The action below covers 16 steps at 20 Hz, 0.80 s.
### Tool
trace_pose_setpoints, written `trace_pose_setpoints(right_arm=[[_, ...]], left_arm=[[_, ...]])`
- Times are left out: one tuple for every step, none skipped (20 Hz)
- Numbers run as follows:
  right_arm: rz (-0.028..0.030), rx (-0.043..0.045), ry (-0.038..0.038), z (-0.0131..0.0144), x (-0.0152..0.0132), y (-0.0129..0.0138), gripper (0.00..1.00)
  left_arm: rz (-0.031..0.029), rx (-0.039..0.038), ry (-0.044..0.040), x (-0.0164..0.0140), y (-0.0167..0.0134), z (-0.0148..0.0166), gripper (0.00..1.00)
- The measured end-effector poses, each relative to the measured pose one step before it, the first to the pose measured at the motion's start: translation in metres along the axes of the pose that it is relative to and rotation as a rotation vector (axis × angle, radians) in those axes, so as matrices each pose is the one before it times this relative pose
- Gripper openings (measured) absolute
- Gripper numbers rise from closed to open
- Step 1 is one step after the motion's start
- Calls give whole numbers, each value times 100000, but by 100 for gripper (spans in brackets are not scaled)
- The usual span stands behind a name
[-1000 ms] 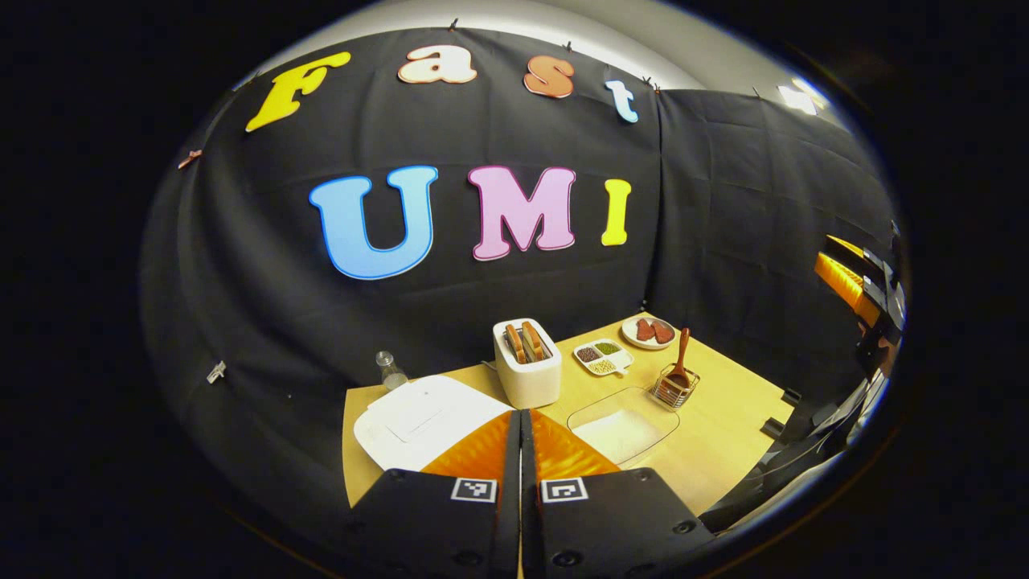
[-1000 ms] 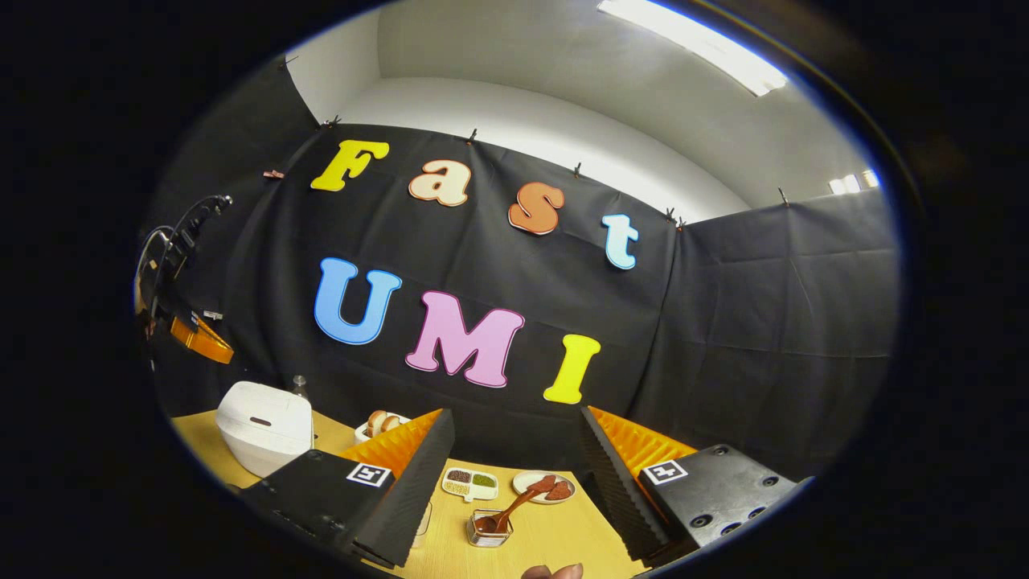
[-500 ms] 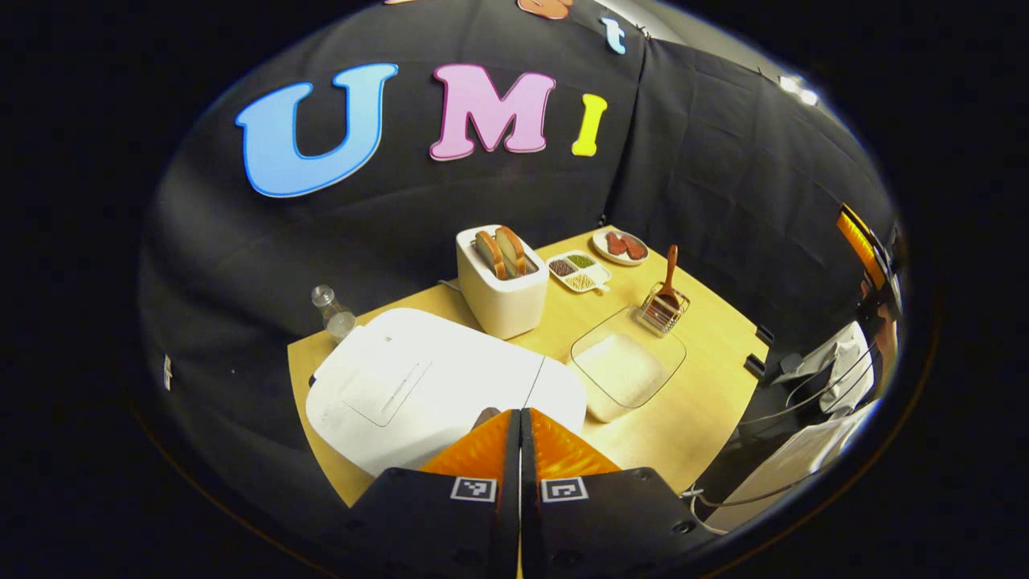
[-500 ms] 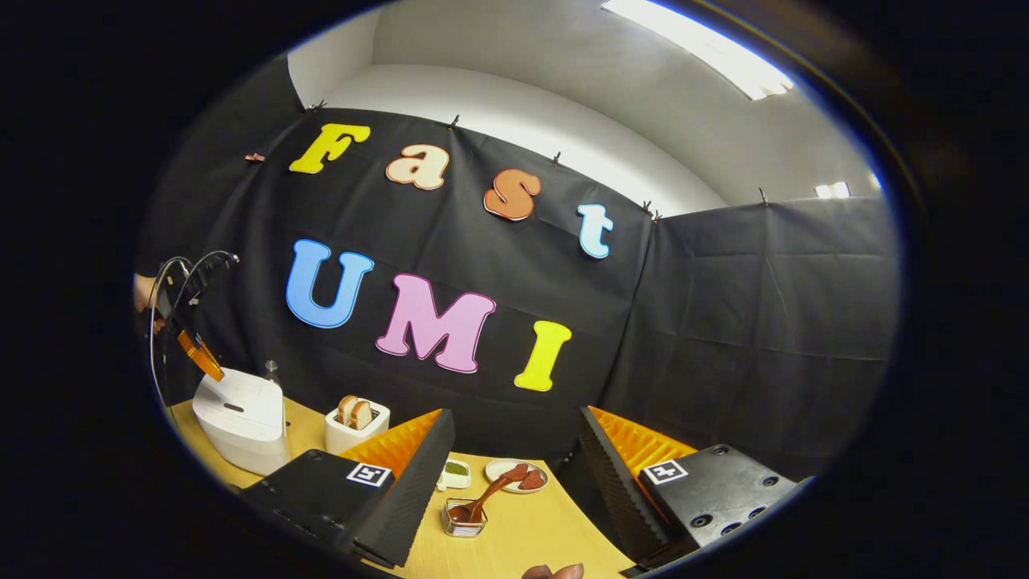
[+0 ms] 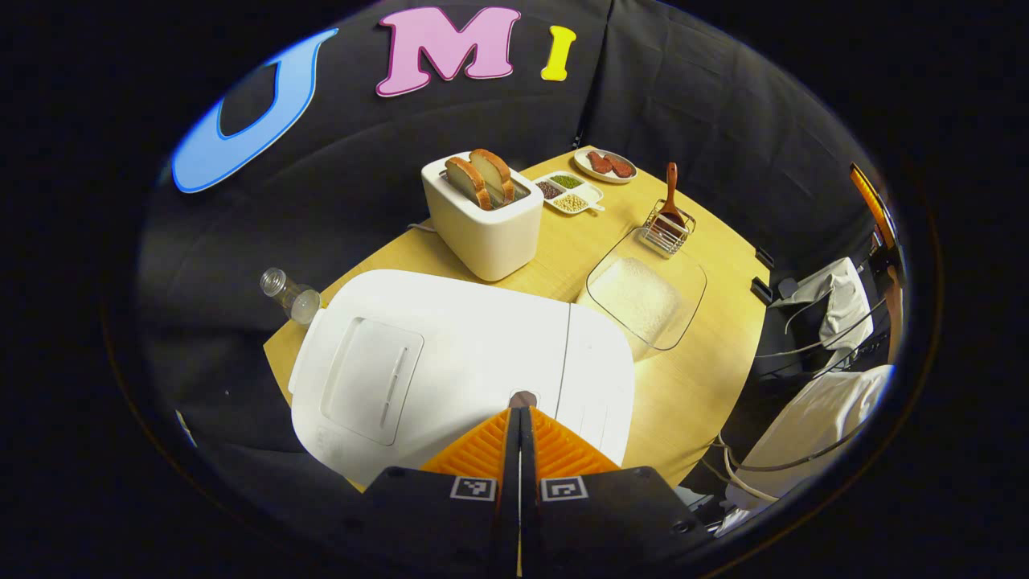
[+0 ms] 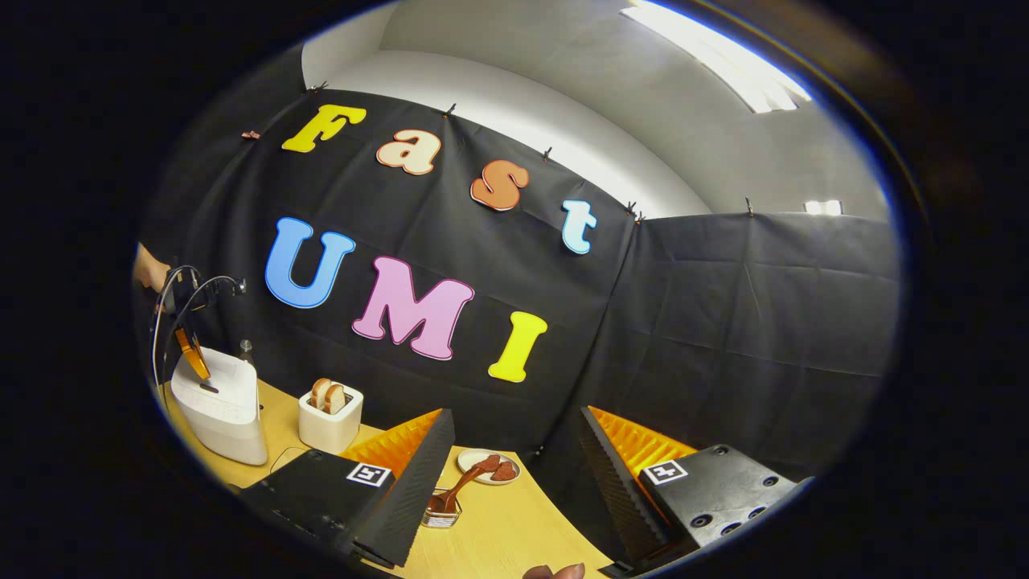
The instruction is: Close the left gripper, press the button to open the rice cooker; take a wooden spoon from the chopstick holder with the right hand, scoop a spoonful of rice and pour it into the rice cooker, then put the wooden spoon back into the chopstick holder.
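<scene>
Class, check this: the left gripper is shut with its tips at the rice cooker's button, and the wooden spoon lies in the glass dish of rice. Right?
Not quite. The wooden spoon stands in the chopstick holder, beside the glass dish, as the left gripper view shows. The left gripper is shut at the rice cooker's button.

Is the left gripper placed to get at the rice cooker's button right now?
Probably yes. The left gripper is shut, its tips just short of the dark button on the closed rice cooker lid. Nothing lies between them. Whether they touch yet cannot be told.
</scene>
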State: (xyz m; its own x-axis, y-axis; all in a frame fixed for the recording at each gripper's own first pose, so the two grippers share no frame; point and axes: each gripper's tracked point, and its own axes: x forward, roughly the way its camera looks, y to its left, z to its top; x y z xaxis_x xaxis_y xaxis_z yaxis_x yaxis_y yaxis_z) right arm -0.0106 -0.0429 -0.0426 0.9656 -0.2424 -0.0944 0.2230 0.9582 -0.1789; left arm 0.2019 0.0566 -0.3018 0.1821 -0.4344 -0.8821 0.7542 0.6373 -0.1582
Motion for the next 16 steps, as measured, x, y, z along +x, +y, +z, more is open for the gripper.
trace_pose_setpoints(right_arm=[[-791,-310,310,-67,5,-100,97],[-658,-77,333,-93,73,-65,97],[-342,258,235,-114,-9,-17,97],[-286,307,-48,62,-56,31,97],[-436,94,-177,76,-12,40,97],[-331,-131,-128,85,41,-5,97],[-272,-138,67,-106,-70,1,97],[147,83,150,-77,-58,105,97],[-65,261,367,-151,-114,36,97],[-61,502,395,-158,-115,1,97],[-268,540,137,-60,-134,-4,97],[-225,695,139,-70,-224,8,97],[-200,310,316,-140,-125,27,97],[-7,-3,227,-92,-158,-13,97],[11,-252,50,-32,-165,12,97],[-113,-450,-148,116,-137,-145,97]], left_arm=[[-725,311,1082,283,-74,74,6],[-640,198,924,228,-126,35,6],[-352,166,1166,236,20,-166,6],[442,349,1060,194,152,-108,6],[-502,148,1207,163,-76,-70,6],[-811,166,756,173,-236,-56,6],[-464,123,1127,306,-129,-170,6],[351,77,2209,156,125,-412,6],[100,574,-158,-69,-114,207,6],[566,788,1006,312,-42,-187,7],[946,1644,516,181,-68,-6,6],[1936,2536,2832,95,-50,-483,6],[1384,3764,-452,-145,-105,335,6],[1504,1478,2529,116,11,-426,7],[1308,295,103,-207,59,139,6],[1282,-411,-790,-388,8,198,7]])
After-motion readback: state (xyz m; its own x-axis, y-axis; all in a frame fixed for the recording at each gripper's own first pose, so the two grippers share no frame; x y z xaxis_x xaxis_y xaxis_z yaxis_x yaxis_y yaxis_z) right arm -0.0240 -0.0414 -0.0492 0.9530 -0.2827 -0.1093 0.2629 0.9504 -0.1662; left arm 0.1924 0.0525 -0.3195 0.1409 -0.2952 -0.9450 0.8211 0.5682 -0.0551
